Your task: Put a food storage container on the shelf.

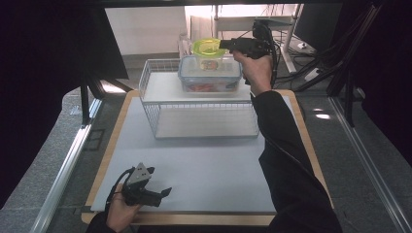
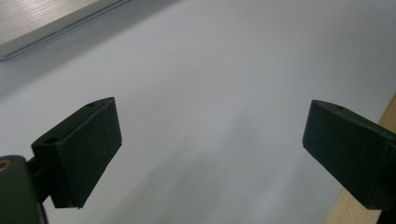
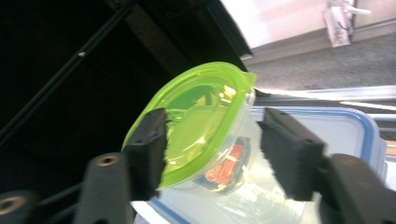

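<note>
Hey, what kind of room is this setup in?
Probably a lab or office workspace set up for recording, not a kitchen. A monitor and a bundle of cables sit behind the table, black curtains hang at both sides, and food containers are staged on a wire rack.

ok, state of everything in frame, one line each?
Green-lidded tub: lid on, standing on the blue-rimmed box, between the right tool's jaws.
Blue-rimmed box: lid on, resting on the rack's top shelf.
Wire rack: upright on the table, lower shelf bare.
Right tool: open, one pad at the lid's edge, the other apart from the tub.
Left tool: open, nothing between the jaws, low over the table.
</note>
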### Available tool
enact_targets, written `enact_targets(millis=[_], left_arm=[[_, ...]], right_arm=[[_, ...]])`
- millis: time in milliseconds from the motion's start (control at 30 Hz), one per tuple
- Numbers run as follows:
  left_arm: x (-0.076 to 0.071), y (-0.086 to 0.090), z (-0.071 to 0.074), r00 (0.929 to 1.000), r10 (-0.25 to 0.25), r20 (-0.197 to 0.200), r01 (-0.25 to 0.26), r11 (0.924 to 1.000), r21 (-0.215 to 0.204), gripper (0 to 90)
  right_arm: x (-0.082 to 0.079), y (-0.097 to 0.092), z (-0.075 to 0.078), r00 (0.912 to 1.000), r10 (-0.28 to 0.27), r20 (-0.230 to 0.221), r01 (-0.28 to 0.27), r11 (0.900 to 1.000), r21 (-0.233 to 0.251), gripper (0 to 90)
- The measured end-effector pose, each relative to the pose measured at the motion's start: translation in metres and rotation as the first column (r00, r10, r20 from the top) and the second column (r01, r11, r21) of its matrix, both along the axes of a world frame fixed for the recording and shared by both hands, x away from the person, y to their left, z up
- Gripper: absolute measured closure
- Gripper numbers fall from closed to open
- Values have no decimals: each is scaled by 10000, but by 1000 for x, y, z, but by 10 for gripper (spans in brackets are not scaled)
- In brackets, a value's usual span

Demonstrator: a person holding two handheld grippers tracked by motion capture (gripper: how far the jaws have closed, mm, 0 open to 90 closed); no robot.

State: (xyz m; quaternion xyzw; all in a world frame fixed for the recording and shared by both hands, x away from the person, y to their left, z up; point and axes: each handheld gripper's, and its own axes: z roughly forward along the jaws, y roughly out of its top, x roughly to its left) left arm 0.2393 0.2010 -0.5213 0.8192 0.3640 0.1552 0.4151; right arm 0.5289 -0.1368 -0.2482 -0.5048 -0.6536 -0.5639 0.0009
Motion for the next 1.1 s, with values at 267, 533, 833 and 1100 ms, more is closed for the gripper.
enact_targets(millis=[267,533,833,1100], left_arm=[[0,-1,0,10000,-39,9,39,10000,56,45],[-1,-2,0,9999,-94,83,94,9999,96,46],[-1,-3,0,9999,-141,77,140,9999,97,46],[-1,-3,0,9998,-169,83,169,9998,75,45]], right_arm=[[-16,-9,3,9941,769,763,-713,9948,-733,226],[-37,-20,-4,9787,1250,1628,-952,9791,-1798,172],[-62,-28,-18,9590,1636,2313,-1023,9612,-2560,133],[-81,-33,-31,9504,1816,2525,-1094,9552,-2750,103]])
